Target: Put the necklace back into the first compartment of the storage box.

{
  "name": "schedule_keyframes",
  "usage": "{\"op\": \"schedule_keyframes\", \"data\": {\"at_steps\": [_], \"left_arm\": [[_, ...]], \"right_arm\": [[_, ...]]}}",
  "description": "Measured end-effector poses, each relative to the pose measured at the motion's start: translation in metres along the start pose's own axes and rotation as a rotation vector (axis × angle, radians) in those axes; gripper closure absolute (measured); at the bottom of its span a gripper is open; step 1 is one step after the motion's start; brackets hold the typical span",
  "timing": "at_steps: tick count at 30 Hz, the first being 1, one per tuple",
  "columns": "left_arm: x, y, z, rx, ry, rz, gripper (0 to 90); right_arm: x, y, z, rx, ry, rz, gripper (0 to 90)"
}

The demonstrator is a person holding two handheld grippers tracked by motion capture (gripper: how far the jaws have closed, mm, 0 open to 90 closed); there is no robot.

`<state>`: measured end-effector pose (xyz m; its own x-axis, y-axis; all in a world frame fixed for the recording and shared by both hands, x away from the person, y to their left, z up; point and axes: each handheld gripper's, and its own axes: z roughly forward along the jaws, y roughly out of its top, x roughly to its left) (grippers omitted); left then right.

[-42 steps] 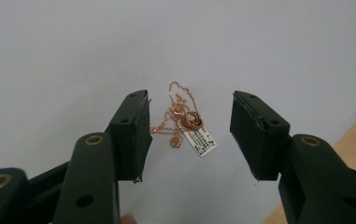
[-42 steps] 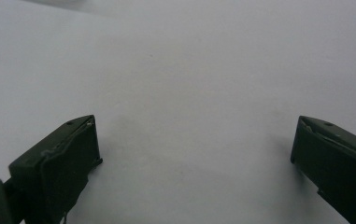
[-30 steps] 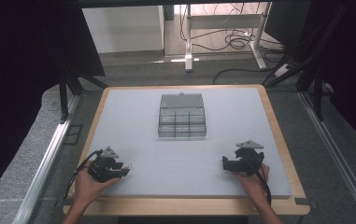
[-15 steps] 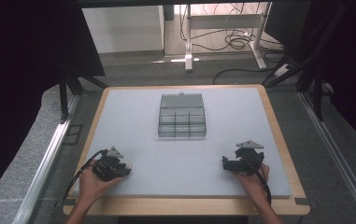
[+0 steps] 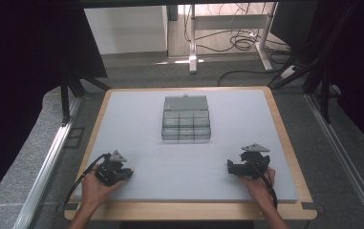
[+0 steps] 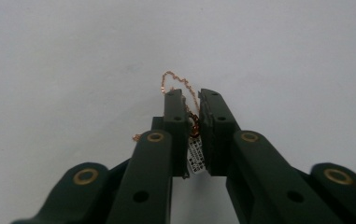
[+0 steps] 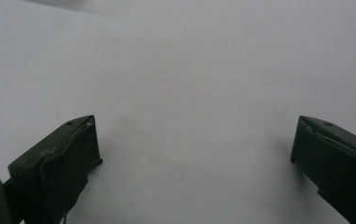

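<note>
Grey foam covers the desk (image 5: 189,157); from above, your tools rest near its front edge, a clear compartment box (image 5: 186,118) well beyond them. Your left tool (image 6: 192,105) pinches a thin copper chain (image 6: 173,80) and its small tag (image 6: 195,156), print unreadable. Your right tool (image 7: 192,144) gapes wide, empty.

High view looks forward-down over the whole white mat (image 5: 189,157); both gripper views sit low, close over that mat.
</note>
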<state>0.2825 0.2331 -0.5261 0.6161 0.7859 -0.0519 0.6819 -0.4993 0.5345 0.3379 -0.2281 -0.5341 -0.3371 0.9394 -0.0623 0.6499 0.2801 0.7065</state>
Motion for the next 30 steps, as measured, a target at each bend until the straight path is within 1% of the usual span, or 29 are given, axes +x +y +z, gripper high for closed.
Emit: {"op": "schedule_keyframes", "data": {"at_steps": [6,9,13,18,21,23,24,30], "left_arm": [[0.0,0.0,0.0,-0.003,0.004,0.006,85.3],[0.0,0.0,0.0,-0.005,0.001,0.002,85.4],[0.002,0.0,-0.002,-0.005,-0.018,0.0,85.6],[0.007,0.0,-0.011,-0.042,-0.045,-0.03,85.6],[0.01,-0.001,-0.018,-0.065,-0.054,-0.045,85.6],[0.01,-0.001,-0.021,-0.076,-0.052,-0.047,85.6],[0.01,0.0,-0.024,-0.079,-0.053,-0.041,85.6],[0.007,0.007,-0.036,-0.11,-0.069,-0.035,85.6]], "right_arm": [[0.0,0.0,0.0,0.0,0.0,0.0,0.9],[0.0,0.0,0.0,0.0,0.0,0.0,0.9],[0.0,0.0,0.0,0.0,0.0,-0.001,0.9],[0.0,0.0,0.0,0.0,0.001,-0.002,0.9],[0.0,0.0,0.0,0.0,0.0,-0.002,0.9],[0.0,0.0,0.0,0.0,0.0,-0.002,0.8],[0.0,0.0,0.0,0.0,0.0,-0.002,0.9],[0.0,0.0,0.0,0.0,0.0,-0.003,0.9]]}}
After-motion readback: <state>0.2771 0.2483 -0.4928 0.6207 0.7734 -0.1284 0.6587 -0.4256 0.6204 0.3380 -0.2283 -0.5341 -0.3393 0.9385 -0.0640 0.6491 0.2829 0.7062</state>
